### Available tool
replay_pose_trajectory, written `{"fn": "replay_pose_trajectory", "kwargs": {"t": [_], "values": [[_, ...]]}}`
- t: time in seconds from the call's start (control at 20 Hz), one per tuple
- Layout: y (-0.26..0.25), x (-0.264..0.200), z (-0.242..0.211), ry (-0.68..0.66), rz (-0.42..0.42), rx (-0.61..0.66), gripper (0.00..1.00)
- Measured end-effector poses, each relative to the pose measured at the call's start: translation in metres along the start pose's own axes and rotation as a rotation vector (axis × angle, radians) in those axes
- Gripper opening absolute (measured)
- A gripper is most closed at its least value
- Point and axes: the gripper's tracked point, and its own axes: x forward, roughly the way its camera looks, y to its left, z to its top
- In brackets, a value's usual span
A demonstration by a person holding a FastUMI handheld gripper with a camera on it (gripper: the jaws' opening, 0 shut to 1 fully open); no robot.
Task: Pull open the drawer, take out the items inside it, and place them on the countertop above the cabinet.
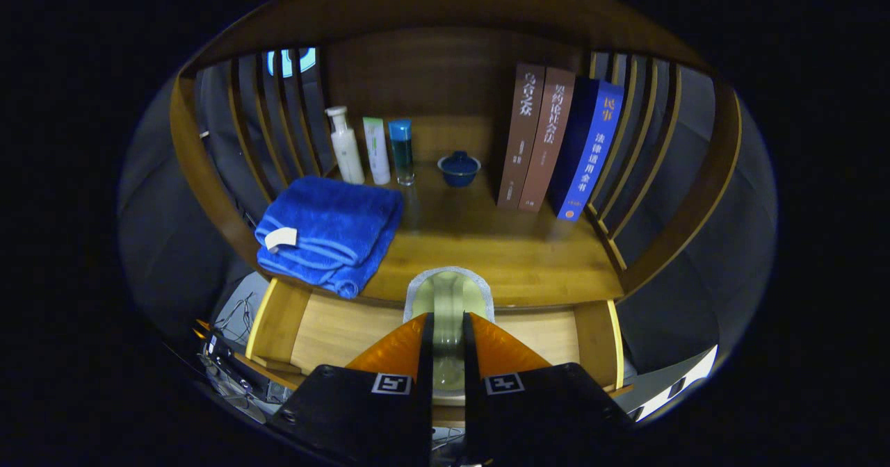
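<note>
Blue book [587,151] spine: 民事 法律适用全书 (brown spines blurred).

Wooden worktop [480,244] above an open drawer [334,328], set with toiletries, a towel, a bowl and books.

A folded blue towel [327,231] lies at the worktop's left front, its corner hanging over the edge above the drawer. Behind it stand a white pump bottle [345,146], a white tube [376,151] and a blue-capped clear bottle [401,151], close together in a row. A small dark blue lidded bowl [459,168] sits near the middle back. Three books [556,147] stand upright on the right, touching.
</note>
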Motion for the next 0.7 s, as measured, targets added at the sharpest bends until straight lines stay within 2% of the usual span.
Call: {"fn": "replay_pose_trajectory", "kwargs": {"t": [0.3,0.7], "values": [[0.000,0.046,0.044,-0.032,0.008,0.003,0.23],[0.003,0.110,0.045,0.026,0.025,0.035,0.24]]}}
